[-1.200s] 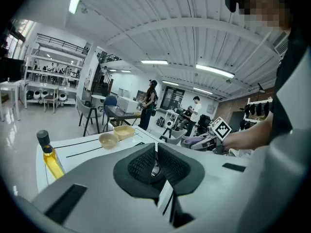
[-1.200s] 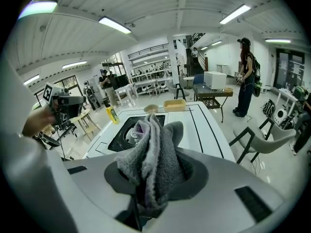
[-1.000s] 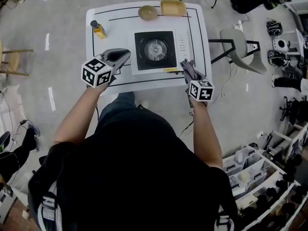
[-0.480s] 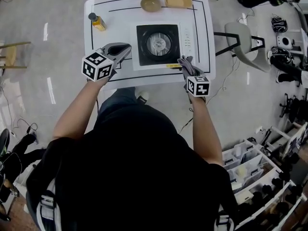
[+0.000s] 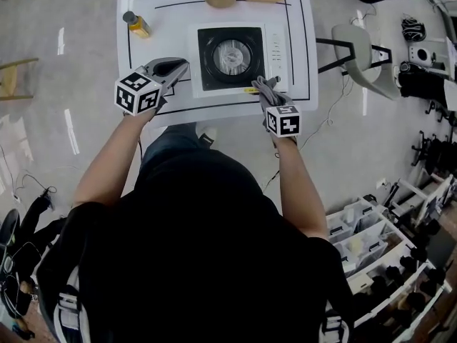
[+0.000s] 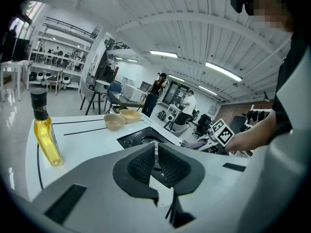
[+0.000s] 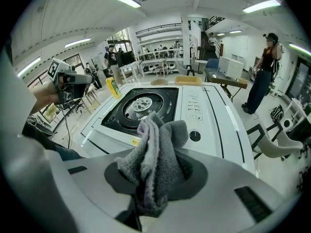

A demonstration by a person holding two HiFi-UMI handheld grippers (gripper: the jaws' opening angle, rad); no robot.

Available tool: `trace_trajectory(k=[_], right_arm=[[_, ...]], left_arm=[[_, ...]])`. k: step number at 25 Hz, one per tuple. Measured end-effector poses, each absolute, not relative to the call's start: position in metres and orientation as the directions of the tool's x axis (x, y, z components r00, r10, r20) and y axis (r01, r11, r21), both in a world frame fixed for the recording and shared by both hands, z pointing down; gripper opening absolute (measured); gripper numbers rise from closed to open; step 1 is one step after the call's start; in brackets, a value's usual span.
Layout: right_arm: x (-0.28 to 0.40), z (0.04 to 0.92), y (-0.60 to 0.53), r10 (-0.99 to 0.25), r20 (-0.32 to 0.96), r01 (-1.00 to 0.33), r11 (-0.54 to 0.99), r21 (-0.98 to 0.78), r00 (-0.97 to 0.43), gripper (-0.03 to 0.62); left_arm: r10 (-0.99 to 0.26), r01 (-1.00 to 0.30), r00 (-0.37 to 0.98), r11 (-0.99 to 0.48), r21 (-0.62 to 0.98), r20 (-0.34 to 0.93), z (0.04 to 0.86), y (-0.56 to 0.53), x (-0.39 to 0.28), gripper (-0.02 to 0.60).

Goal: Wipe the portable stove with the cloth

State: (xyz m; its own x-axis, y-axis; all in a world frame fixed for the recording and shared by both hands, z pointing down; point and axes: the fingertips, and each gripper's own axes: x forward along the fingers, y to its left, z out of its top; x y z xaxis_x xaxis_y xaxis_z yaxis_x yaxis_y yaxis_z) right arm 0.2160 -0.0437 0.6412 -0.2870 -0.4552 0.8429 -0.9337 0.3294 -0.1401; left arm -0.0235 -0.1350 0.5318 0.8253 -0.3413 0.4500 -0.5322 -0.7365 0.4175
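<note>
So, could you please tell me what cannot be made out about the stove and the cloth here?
- Whether the cloth touches the stove: in the head view, the right claw covers the contact.
- The stove's button labels: too small in the head view and the right gripper view.
- Part of the stove's near edge: in the right gripper view, it is behind the cloth and claw.

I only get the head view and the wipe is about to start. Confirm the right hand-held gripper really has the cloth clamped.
Observer: The right gripper view shows it does. The cloth sits bunched between the jaws of the right hand-held gripper, which press on it from both sides.
Operator: Now check the other one.
Observer: In the left gripper view, the jaws of the left hand-held gripper are together, pad against pad, with nothing between them.
</note>
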Motion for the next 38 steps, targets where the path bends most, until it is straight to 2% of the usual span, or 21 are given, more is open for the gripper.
trace_trajectory(k=[9, 26, 38], right_arm=[[0.190, 0.643, -0.035, -0.422, 0.840, -0.907, 0.383, -0.175, -0.340, 0.117], [0.077, 0.645, -0.017, -0.311, 0.819, -0.776, 0.585, -0.235, -0.482, 0.115], [0.050, 0.644, -0.018, -0.291, 0.824, -0.742, 0.636, -0.213, -0.486, 0.114]], left_arm=[[-0.353, -0.549, 0.816, -0.721, 0.423, 0.457, 0.538, -0.121, -0.032, 0.028], [-0.397, -0.594, 0.790, -0.684, 0.423, 0.467, 0.540, -0.087, -0.071, 0.028], [-0.416, -0.615, 0.778, -0.660, 0.432, 0.471, 0.544, -0.073, -0.084, 0.028]])
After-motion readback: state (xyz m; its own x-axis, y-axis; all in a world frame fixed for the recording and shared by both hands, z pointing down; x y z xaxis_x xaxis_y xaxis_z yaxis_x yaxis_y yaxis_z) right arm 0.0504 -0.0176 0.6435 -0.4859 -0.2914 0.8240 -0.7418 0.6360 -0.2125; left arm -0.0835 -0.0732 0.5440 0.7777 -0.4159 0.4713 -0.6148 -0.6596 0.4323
